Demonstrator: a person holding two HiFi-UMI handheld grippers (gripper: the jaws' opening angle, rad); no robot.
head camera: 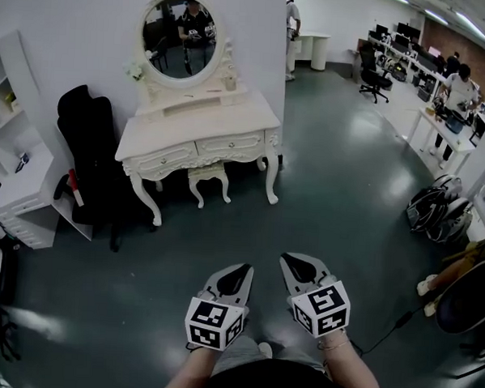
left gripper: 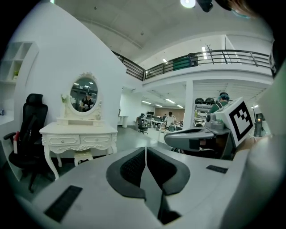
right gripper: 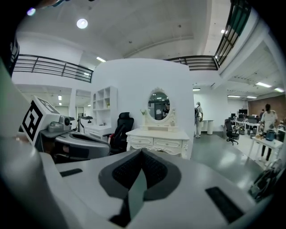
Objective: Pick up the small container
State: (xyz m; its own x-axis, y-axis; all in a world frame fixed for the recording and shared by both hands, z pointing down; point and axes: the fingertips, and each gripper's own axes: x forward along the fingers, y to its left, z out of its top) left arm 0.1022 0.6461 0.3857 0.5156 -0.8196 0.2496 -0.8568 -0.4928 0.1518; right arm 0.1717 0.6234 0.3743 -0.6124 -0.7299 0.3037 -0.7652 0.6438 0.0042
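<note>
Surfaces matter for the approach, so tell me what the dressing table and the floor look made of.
Dressing table: likely painted wood, cream satin finish; carved curved legs and moulded drawer fronts suggest it. Floor: probably sealed concrete or epoxy, dark grey-green gloss; it reflects bright light patches.

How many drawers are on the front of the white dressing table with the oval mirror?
2, side by side on the white dressing table: left drawer, right drawer. None seem hidden.

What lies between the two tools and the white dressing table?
Just bare grey floor, in the head view, separates the left tool and right tool from the dressing table.
</note>
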